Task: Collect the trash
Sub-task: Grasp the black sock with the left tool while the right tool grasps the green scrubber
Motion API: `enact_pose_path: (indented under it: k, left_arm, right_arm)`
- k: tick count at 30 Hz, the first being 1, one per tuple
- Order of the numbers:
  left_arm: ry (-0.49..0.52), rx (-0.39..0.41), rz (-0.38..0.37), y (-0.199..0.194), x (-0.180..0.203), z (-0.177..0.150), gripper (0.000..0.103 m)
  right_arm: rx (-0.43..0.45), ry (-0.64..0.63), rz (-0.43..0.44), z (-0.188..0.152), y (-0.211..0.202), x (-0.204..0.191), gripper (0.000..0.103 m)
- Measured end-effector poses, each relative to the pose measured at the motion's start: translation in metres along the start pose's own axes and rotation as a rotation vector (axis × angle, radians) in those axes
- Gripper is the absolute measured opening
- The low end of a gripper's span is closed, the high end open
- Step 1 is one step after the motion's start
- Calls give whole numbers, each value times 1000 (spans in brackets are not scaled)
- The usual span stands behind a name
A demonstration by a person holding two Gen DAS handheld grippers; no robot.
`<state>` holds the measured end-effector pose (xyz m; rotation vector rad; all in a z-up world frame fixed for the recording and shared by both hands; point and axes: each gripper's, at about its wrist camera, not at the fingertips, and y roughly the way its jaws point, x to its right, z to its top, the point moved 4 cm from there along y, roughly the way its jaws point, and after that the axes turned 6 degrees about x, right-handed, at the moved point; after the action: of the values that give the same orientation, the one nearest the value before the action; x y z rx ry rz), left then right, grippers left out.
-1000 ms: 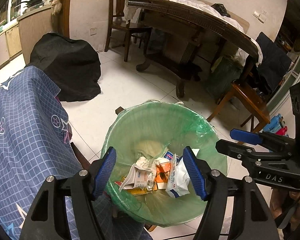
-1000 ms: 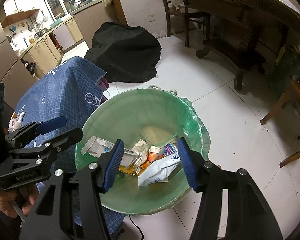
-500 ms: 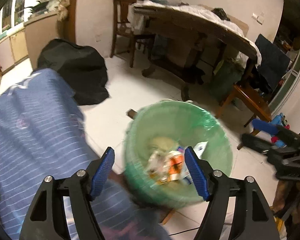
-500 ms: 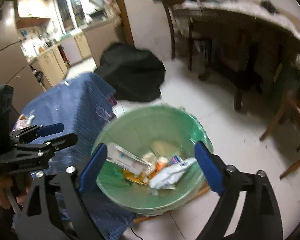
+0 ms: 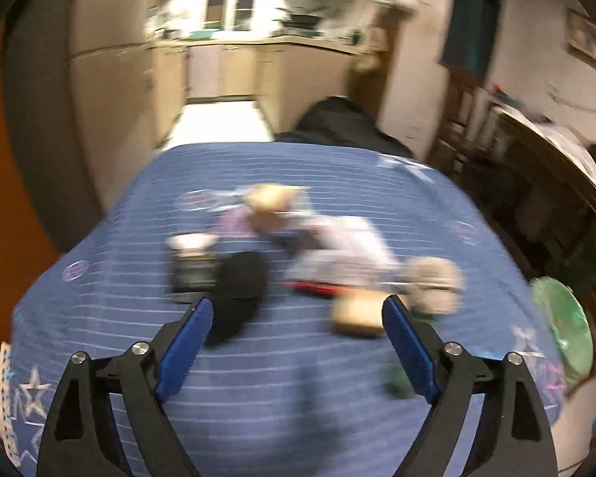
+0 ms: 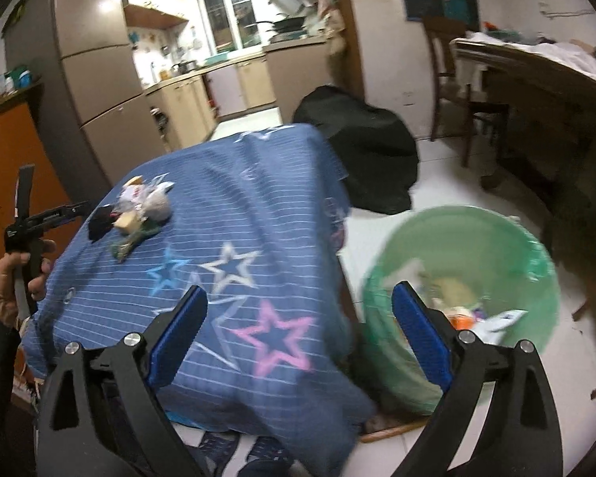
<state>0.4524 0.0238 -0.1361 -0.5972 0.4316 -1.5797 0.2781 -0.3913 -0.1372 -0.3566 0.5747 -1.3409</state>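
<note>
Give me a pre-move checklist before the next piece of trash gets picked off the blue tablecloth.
1. Left gripper open and empty: ok, jaws spread wide, nothing between them.
2. Right gripper open and empty: ok.
3. Trash pile still on the blue tablecloth: ok, several pieces lie clustered together.
4. Target piece picked out: cannot tell, the left wrist view is motion-blurred and the items run together.
5. Green-lined trash bin reachable: ok, it stands on the floor beside the table, open, with trash already inside.
6. Left gripper lined up with the pile: ok roughly, the pile sits ahead of its fingers.
</note>
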Motion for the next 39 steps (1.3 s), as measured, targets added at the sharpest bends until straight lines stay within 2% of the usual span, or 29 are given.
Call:
enact_pose_path:
  k: [2, 3, 5, 9, 11, 12, 13, 15, 16, 20, 25, 29, 32, 35, 36, 37, 39]
  left_arm:
    - [-6, 5, 25, 8, -25, 2, 88]
    - [11, -4, 14, 15, -31, 4, 88]
    - [46, -34, -28, 29, -34, 3, 88]
    - [111, -64, -5, 57, -31, -3, 88]
    - [138, -63, 0, 60, -25, -5, 77]
    - [151, -71, -14, 62, -21, -6, 62]
    - [159, -77, -17, 63, -19, -8, 57]
    - [148, -64, -18, 61, -17, -11, 53]
    - [138, -60, -24, 60, -17, -12, 51]
    - [104, -25, -24, 41, -18, -17, 50]
    - [47, 8, -41, 17, -18, -21, 50]
    - [26, 2, -55, 9, -18, -27, 50]
    - [9, -3, -60, 3, -21, -33, 50]
    - [2, -1, -71, 1, -20, -33, 50]
    - [2, 2, -72, -1, -19, -33, 50]
    - [2, 5, -74, -2, -18, -34, 50]
    - [-3, 9, -80, -5, -16, -36, 50]
  right_arm:
    - [-9, -10, 25, 4, 9, -18, 91]
    - [-11, -19, 36, 6, 13, -28, 91]
    - [-21, -34, 63, 9, 21, -48, 91]
    - [-51, -61, 113, 10, 36, -82, 91]
    - [-69, -63, 137, 12, 45, -95, 91]
    - [-76, -65, 147, 14, 49, -99, 91]
    - [-80, -68, 155, 14, 51, -102, 91]
    - [-94, -74, 180, 17, 60, -115, 91]
    - [-101, -74, 198, 19, 65, -120, 89]
    - [-155, -28, 283, 23, 89, -148, 67]
    - [-259, 60, 354, 15, 137, -185, 63]
    - [-303, 94, 303, 13, 175, -213, 63]
    - [-316, 55, 229, 11, 192, -229, 63]
    - [-292, 4, 164, 11, 197, -238, 61]
    - [-286, -8, 145, 10, 197, -239, 58]
    - [-279, -24, 123, 10, 197, -239, 45]
    - [-276, -21, 123, 8, 195, -238, 33]
